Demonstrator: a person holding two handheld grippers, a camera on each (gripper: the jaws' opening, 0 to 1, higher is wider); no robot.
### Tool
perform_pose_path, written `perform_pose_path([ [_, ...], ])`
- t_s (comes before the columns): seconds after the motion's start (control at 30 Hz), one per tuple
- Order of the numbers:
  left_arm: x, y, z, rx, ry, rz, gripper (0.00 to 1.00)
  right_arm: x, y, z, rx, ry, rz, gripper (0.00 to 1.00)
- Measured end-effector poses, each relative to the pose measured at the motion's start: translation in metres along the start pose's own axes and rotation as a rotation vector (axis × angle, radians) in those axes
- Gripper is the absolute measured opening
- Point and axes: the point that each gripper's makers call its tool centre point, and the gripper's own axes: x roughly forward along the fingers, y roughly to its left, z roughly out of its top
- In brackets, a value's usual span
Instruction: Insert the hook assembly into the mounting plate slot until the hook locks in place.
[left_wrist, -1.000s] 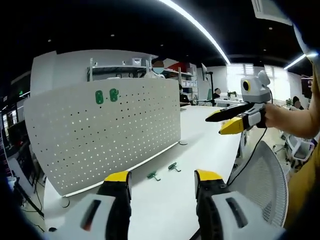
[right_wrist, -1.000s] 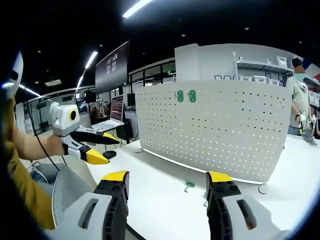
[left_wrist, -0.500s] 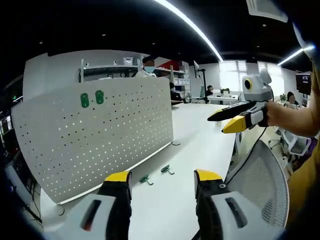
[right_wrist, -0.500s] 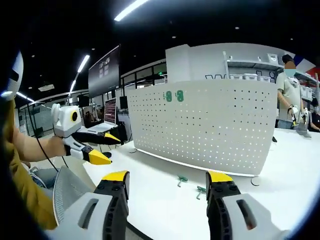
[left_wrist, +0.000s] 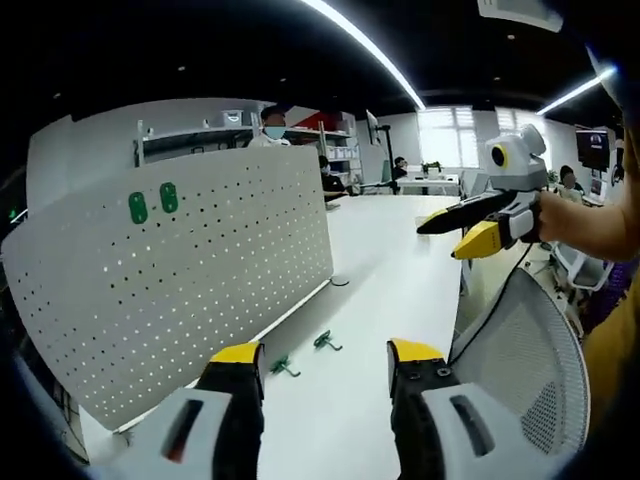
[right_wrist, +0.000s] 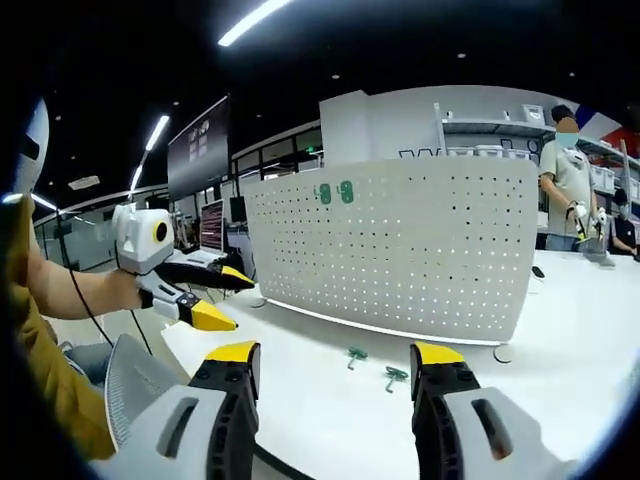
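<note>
A white perforated mounting plate (left_wrist: 200, 270) (right_wrist: 410, 250) stands upright on the white table (left_wrist: 400, 280). Two green hooks (left_wrist: 152, 203) (right_wrist: 334, 192) sit in its upper holes. Two more green hook assemblies lie loose on the table before the plate, one (left_wrist: 282, 366) (right_wrist: 355, 354) beside the other (left_wrist: 325, 342) (right_wrist: 395, 375). My left gripper (left_wrist: 326, 352) (right_wrist: 238, 304) hovers open above the table's near edge, holding nothing. A hand holds my right gripper (right_wrist: 335, 352) (left_wrist: 442, 240) in the air, open, with nothing between its jaws. Both grippers are well short of the hooks.
A grey mesh chair back (left_wrist: 530, 370) (right_wrist: 130, 390) stands at the table's near edge below the grippers. A person (right_wrist: 565, 170) stands behind the plate by shelving. Monitors (right_wrist: 205, 150) and other desks fill the room behind.
Both views have shifted as the hands moved, so the plate and loose hooks sit further left in each. The hooks lie where they were. Both grippers stay open.
</note>
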Motion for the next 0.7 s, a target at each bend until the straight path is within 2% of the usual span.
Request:
perform_pose_path([
  [0.27, 0.008, 0.005, -0.004, 0.028, 0.023, -0.023, 0.51, 0.002, -0.003, 0.001, -0.002, 0.000, -0.014, 0.58],
  [0.7, 0.027, 0.032, -0.018, 0.088, 0.093, -0.047, 0.51, 0.008, -0.013, -0.007, 0.005, 0.029, -0.045, 0.58],
])
